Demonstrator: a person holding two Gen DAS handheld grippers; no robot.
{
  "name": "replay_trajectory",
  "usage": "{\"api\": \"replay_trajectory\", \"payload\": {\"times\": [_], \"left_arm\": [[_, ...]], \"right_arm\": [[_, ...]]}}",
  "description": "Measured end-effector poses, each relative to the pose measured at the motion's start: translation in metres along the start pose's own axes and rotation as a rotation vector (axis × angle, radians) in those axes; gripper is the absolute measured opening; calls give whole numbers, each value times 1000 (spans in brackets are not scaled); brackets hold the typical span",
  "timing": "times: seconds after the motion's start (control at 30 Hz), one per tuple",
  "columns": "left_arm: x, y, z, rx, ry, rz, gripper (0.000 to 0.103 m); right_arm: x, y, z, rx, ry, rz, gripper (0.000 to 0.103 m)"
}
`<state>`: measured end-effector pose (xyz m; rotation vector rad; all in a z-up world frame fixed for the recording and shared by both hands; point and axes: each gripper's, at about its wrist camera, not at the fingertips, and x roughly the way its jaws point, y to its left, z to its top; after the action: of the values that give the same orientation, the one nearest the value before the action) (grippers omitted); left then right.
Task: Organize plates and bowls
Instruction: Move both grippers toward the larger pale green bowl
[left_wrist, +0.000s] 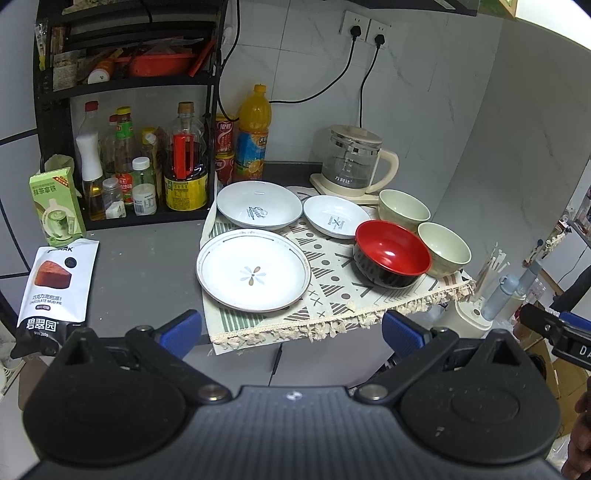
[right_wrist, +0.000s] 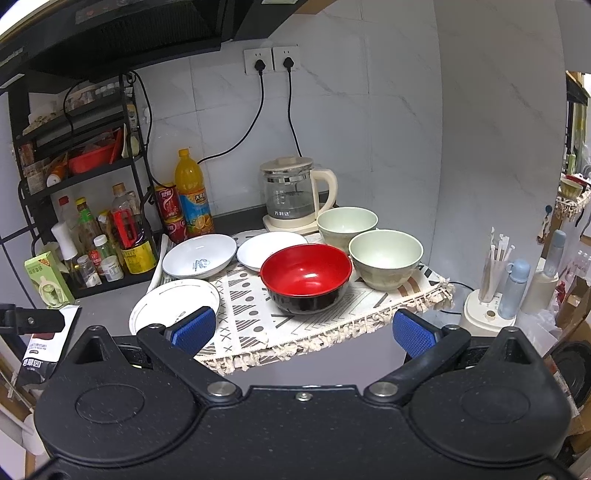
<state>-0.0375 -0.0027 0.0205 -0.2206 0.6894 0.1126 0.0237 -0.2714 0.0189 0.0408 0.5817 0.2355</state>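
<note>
Mid-frame on the patterned mat (left_wrist: 325, 291) sit my dishes: a white flower-painted plate (left_wrist: 253, 274) nearest, two white script-marked plates (left_wrist: 258, 211) (left_wrist: 336, 216) behind it, then a glossy red bowl (left_wrist: 391, 258) with a black outside, touching two pale green bowls (left_wrist: 445, 249) (left_wrist: 404, 208) toward the right. My left claw (left_wrist: 291, 330) and right claw (right_wrist: 303, 328) hang at the bottom edge, blue pads spread wide, holding nothing. A glass kettle (left_wrist: 352, 160) stands behind.

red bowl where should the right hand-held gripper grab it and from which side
Pinch the near rim of the red bowl, one finger inside and one outside, coming from the front. It sits upright and open-mouthed, too wide to span. The pale green bowl crowds its right side. The right hand-held gripper is open.
</note>
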Motion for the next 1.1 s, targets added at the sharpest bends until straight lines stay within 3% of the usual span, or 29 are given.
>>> {"api": "replay_trajectory", "payload": {"times": [0.63,1.1], "left_arm": [[20,-18,1,-5,11,-10,103],[83,-41,32,19,46,-12,103]], "right_arm": [[18,-15,3,-12,44,-9,103],[64,-41,18,36,85,-5,103]]}}
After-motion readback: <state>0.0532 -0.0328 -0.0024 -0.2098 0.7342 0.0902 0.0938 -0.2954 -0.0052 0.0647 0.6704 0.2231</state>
